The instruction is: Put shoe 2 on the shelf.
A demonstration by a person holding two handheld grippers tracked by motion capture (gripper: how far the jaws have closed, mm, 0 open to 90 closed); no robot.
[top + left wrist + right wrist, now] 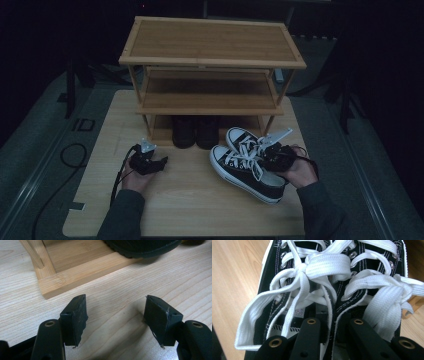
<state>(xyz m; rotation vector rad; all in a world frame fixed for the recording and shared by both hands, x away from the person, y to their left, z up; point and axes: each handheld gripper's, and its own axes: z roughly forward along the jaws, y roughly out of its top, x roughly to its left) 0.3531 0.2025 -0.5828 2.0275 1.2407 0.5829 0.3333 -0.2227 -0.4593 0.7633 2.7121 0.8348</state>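
Observation:
A pair of black canvas sneakers with white laces sits side by side at the right of the wooden table, toes toward the rack. My right gripper is shut on them. In the right gripper view one jaw reaches into each shoe and pinches the two inner side walls together. My left gripper rests low at the left of the table, open, with bare wood between its pads. It points toward the rack's bottom corner.
A three-tier bamboo shoe rack stands at the back of the table. A pair of dark boots occupies its bottom shelf, and one sole overhangs the shelf edge. Cables trail off the table's left side.

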